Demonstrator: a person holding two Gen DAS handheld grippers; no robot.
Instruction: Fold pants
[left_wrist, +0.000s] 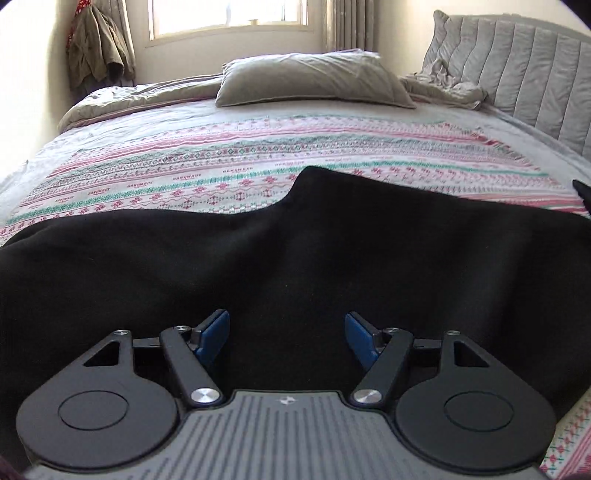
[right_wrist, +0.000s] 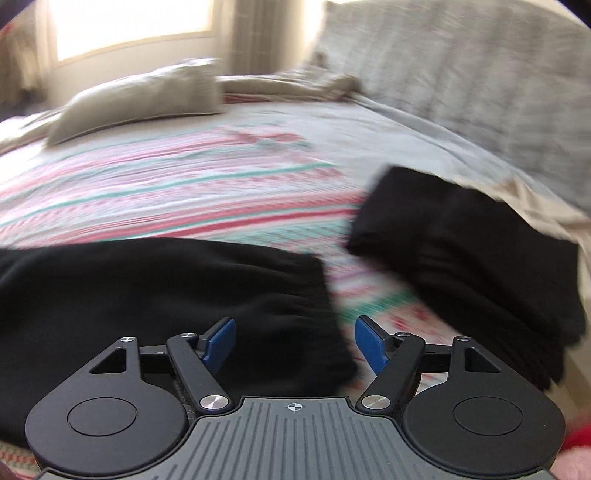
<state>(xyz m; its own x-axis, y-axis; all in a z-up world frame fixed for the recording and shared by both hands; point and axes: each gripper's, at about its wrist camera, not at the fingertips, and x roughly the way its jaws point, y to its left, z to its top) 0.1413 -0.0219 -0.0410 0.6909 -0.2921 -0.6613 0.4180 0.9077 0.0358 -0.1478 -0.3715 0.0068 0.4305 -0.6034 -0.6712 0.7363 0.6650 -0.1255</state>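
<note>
Black pants (left_wrist: 295, 258) lie spread across the near part of the bed, filling the lower left wrist view. My left gripper (left_wrist: 287, 338) is open and empty, just above the black cloth. In the right wrist view, the pants (right_wrist: 166, 288) lie at the left with their elastic waistband end (right_wrist: 317, 295) in the middle. My right gripper (right_wrist: 295, 345) is open and empty, over that waistband end. That view is blurred by motion.
The bed has a striped pink and teal cover (left_wrist: 258, 162). A grey pillow (left_wrist: 314, 79) and a rumpled blanket (left_wrist: 443, 86) lie at the far side by the padded headboard (left_wrist: 524, 66). A separate stack of folded black clothes (right_wrist: 472, 251) lies at the right.
</note>
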